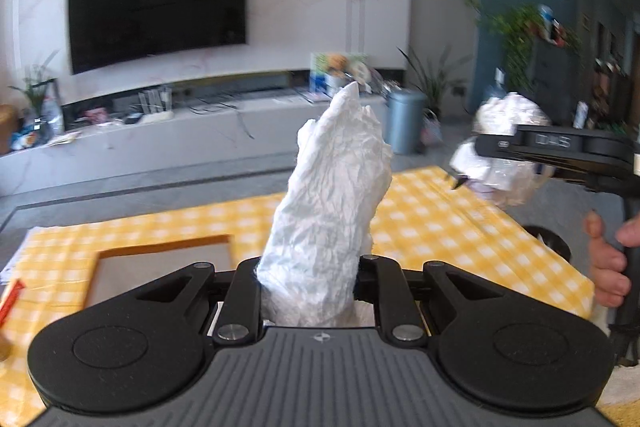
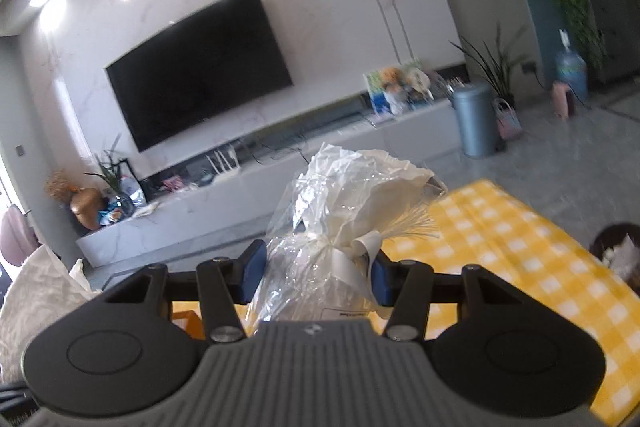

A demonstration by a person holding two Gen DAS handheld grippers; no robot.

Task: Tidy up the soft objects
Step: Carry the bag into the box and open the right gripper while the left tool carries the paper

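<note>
My left gripper [image 1: 310,281] is shut on a crumpled white paper wad [image 1: 332,195] that sticks up from between its jaws, raised above the yellow checked tablecloth [image 1: 432,223]. My right gripper [image 2: 316,277] is shut on a clear plastic bag tied with white ribbon [image 2: 344,223], which holds white soft stuff. In the left wrist view the right gripper [image 1: 472,167] shows at the right with that bag [image 1: 508,119], and a hand [image 1: 608,259] grips its handle. The white paper wad [image 2: 36,299] also shows at the left edge of the right wrist view.
A flat brown cardboard frame [image 1: 160,251] lies on the tablecloth at the left. A dark round bin [image 2: 618,251] stands past the table's right edge. Beyond the table are a grey floor, a low TV bench [image 1: 168,131], a wall TV [image 1: 156,3] and a grey trash can [image 1: 404,121].
</note>
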